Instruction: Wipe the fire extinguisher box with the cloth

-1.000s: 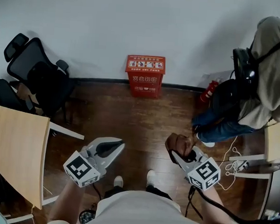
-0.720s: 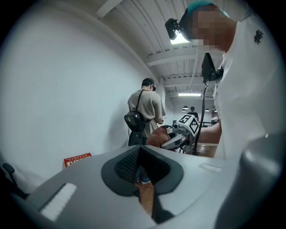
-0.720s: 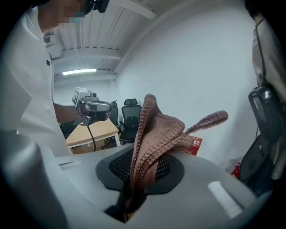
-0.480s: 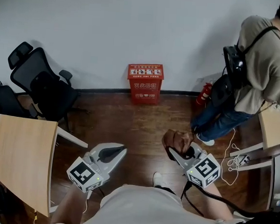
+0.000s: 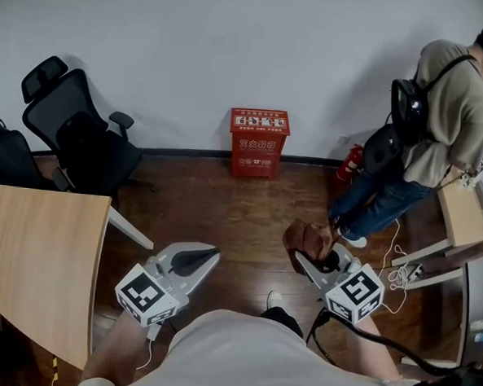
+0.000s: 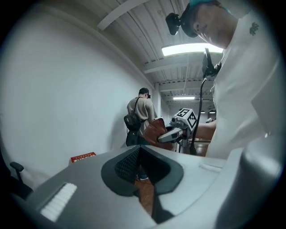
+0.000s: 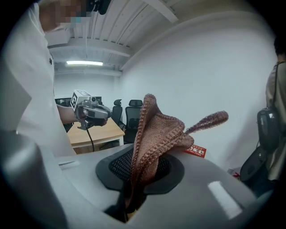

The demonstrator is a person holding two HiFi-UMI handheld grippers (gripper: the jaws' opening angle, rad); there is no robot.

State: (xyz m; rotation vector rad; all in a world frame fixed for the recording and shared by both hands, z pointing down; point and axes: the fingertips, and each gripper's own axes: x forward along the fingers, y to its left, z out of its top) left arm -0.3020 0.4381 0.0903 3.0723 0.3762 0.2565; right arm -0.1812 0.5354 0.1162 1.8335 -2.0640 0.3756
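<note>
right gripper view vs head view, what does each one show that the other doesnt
Only the right gripper view shows, up close, the right gripper shut on the brown knitted cloth, plus the ceiling lights. Only the head view shows that gripper's marker cube and the white cables on the floor. Both show the cloth, the red fire extinguisher box against the wall, the left gripper, the wooden table, the black office chairs and a person with a backpack.
</note>
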